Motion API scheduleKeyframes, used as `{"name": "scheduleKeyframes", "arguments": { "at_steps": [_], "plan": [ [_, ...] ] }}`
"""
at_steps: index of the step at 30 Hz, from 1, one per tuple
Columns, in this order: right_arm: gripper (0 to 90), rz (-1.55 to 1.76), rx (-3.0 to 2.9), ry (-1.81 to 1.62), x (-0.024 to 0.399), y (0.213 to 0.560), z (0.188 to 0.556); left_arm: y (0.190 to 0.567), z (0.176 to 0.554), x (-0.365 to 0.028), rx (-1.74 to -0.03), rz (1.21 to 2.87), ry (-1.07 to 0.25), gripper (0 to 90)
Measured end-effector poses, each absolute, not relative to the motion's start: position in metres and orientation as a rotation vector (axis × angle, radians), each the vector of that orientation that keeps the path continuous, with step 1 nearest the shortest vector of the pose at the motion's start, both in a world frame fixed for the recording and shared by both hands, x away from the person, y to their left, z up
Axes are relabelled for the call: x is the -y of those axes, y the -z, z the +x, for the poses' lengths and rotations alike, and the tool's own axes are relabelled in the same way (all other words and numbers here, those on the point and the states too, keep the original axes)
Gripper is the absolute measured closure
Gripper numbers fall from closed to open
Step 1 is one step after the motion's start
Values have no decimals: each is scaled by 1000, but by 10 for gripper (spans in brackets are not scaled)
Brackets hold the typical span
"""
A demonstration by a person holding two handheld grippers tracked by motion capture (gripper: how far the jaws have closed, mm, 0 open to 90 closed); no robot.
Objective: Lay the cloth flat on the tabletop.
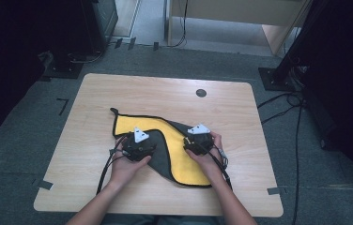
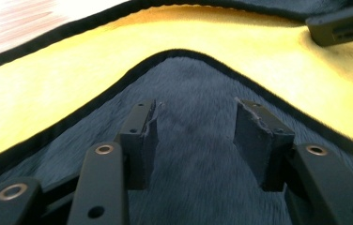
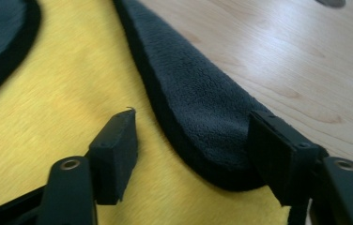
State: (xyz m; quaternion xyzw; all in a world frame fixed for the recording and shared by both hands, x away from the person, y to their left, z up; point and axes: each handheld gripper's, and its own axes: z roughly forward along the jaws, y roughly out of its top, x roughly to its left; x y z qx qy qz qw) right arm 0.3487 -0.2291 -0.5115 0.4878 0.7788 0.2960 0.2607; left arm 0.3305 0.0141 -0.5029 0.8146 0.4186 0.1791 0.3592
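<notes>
Light wooden table point(image 1: 118, 93), grey carpet floor point(image 1: 24, 140), yellow-grey cloth point(image 1: 191, 166)

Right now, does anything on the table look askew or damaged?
Yes. The cloth lies crooked, with grey flaps folded over its yellow side. The pads of the left gripper also look chipped and ragged along their edges.

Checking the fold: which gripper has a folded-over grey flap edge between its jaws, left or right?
The right gripper: a grey flap of the cloth runs between its open jaws over yellow. The left gripper sits over flat grey pile.
</notes>
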Motion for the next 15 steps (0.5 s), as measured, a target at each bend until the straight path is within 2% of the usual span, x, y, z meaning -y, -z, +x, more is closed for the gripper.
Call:
{"name": "scheduleKeyframes", "arguments": {
  "at_steps": [2, 5, 6, 9, 11, 15],
  "plan": [
    [365, 1405, -2049, -820, 238, 510, 356, 505, 336, -10, -1098, 2106, -461, 494],
    [368, 1524, -1901, -725, 264, 506, 373, 509, 343, -8, -1130, 2112, -466, 493],
    [344, 1569, -1845, -691, 273, 504, 377, 509, 344, -8, -1140, 2099, -463, 490],
    [338, 1620, -1796, -759, 296, 494, 381, 507, 349, -8, -1162, 2080, -489, 465],
    [353, 1581, -1802, -784, 294, 488, 376, 505, 355, -8, -1183, 2063, -495, 439],
    [284, 1479, -1905, -888, 279, 484, 362, 508, 366, 1, -1215, 2065, -537, 320]
  ]
}}
